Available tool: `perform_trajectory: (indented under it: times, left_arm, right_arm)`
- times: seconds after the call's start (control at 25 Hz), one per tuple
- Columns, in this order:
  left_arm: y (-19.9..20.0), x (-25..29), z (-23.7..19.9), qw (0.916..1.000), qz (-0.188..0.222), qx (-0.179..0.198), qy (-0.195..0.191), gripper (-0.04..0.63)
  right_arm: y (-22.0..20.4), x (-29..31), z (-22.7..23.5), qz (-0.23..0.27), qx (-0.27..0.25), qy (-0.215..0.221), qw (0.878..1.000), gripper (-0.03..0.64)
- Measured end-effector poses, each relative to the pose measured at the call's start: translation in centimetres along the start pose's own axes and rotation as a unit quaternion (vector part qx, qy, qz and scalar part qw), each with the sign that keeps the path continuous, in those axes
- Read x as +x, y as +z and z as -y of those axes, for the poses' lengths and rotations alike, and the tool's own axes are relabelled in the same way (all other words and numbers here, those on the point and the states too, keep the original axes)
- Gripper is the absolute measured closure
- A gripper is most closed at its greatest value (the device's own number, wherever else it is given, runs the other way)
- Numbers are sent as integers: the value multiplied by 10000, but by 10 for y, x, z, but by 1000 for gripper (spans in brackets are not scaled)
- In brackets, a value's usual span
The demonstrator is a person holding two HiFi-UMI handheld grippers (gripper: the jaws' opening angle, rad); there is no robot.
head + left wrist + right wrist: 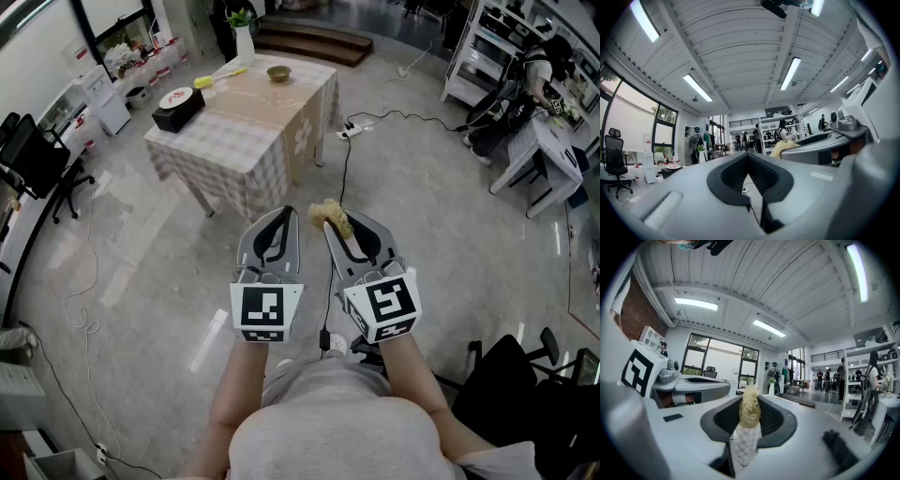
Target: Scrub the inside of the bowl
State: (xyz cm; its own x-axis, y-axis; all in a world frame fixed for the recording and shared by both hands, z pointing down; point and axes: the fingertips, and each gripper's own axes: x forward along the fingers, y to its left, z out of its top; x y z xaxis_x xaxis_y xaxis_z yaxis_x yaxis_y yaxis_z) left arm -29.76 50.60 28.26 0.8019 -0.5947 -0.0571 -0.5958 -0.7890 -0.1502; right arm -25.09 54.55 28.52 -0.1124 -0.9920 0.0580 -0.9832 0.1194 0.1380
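The right gripper (330,228) pinches a springy straw-coloured fibre scrubber (330,215); the left gripper (282,223) is clenched empty. The tan bowl (278,73), upper centre, likely slides: steady its rim.

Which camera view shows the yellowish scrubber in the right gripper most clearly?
The right gripper view: the scrubber stands close and centred, clamped in the right gripper. The head view shows it small, from above. The left gripper view catches only a tuft of it at the right side.
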Motion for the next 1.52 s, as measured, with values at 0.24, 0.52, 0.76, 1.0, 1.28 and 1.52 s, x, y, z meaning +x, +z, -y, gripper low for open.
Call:
perform_trajectory:
  times: [0.24, 0.52, 0.76, 1.0, 1.28, 1.52]
  left_arm:
    - [0, 23, 3, 10000, -35, 5, 84, 595]
    - [-1, 53, 13, 9990, -84, -12, 433, 595]
    - [-3, 68, 20, 9974, -108, -35, 711, 595]
    - [-9, 84, 29, 9971, -159, -38, 738, 595]
    - [-11, 103, 19, 9970, -194, -4, 747, 595]
    - [-17, 127, 3, 9972, -230, -15, 705, 595]
  right_arm:
    - [1, 7, 18, 30, -49, 161, 9999, 520]
    - [0, 13, 54, 88, -37, 472, 9988, 520]
    - [-5, 18, 75, 80, -6, 778, 9969, 520]
    - [-13, 22, 89, 64, 54, 883, 9961, 520]
    - [-14, 39, 99, 80, 129, 900, 9958, 520]
    - [-18, 66, 110, 33, 173, 874, 9960, 520]
